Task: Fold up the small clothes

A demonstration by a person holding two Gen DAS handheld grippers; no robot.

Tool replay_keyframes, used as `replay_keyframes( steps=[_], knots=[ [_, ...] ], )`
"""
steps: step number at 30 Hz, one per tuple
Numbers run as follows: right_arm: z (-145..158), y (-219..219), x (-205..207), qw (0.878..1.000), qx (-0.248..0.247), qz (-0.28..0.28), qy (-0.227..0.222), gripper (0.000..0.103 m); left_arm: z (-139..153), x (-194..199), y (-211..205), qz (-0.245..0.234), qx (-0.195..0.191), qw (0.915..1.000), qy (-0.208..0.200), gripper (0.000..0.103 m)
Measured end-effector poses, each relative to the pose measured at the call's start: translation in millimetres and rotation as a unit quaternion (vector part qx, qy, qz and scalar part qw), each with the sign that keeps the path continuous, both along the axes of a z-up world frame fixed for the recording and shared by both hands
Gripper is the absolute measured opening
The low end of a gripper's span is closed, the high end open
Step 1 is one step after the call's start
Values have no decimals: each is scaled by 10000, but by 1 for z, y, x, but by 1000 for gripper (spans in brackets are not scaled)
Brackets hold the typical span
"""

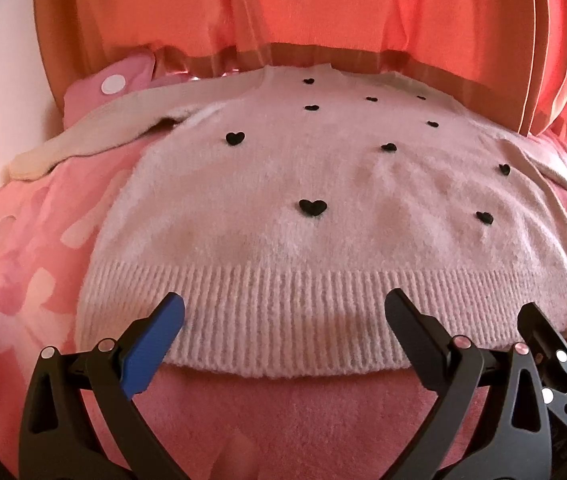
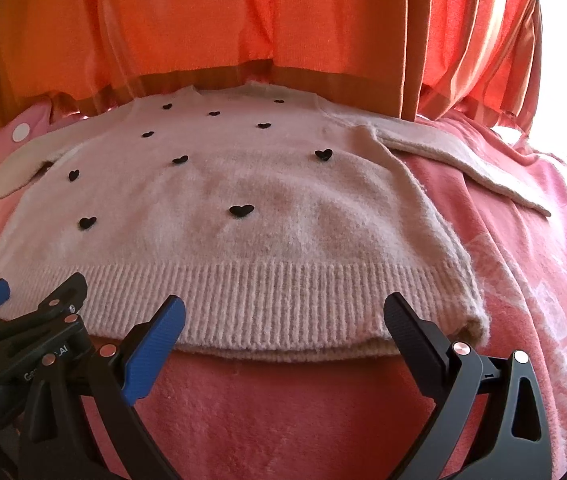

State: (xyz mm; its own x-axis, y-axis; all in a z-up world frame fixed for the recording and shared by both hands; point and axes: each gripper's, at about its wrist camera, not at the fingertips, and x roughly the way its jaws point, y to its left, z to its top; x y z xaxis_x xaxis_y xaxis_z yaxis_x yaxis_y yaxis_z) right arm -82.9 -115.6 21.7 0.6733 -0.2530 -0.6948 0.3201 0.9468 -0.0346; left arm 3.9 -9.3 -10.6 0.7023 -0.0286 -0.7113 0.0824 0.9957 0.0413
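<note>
Left wrist view
Sweater (image 1: 283, 184): a pale pink knit with small black hearts (image 1: 312, 207), laid flat, front up, on a pink blanket (image 1: 31, 248); the ribbed hem (image 1: 267, 304) is turned toward the near edge, the neck toward the far edge.
Sleeves: one sleeve (image 1: 95, 136) is seen stretched out toward the far left; the other runs off to the right.
Left tongs (image 1: 283, 308): seen spread apart, nothing between them, the tips over the hem; whether the knit is touched cannot be told.
Right tongs (image 1: 555, 320): partly seen at the right border, over the hem's right part.
Pillow (image 1: 111, 84): pink with a white dot, at the far left, behind the sleeve.
Curtain (image 1: 323, 12): orange, hung behind the far edge.

Right wrist view
Sweater (image 2: 243, 200): the same flat lie is shown; the hem (image 2: 283, 300) reaches across between the tips, its right corner just beyond the black tip.
Right sleeve (image 2: 463, 168): laid out over the blanket (image 2: 523, 260) toward the far right.
Right tongs (image 2: 283, 312): seen spread apart, empty, the tips at the hem.
Left tongs (image 2: 31, 292): seen at the left border, apart, over the hem's left part.
</note>
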Motion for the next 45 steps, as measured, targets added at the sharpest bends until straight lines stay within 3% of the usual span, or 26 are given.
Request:
replay_keyframes(
  steps=[23,45],
  knots=[
    [1,4,3,10000,-16,43,7,98,7,-3,-2,41,305,9993,-189,97],
    [1,4,2,10000,-18,35,22,98,7,-4,0,89,321,9993,-176,98]
  ],
)
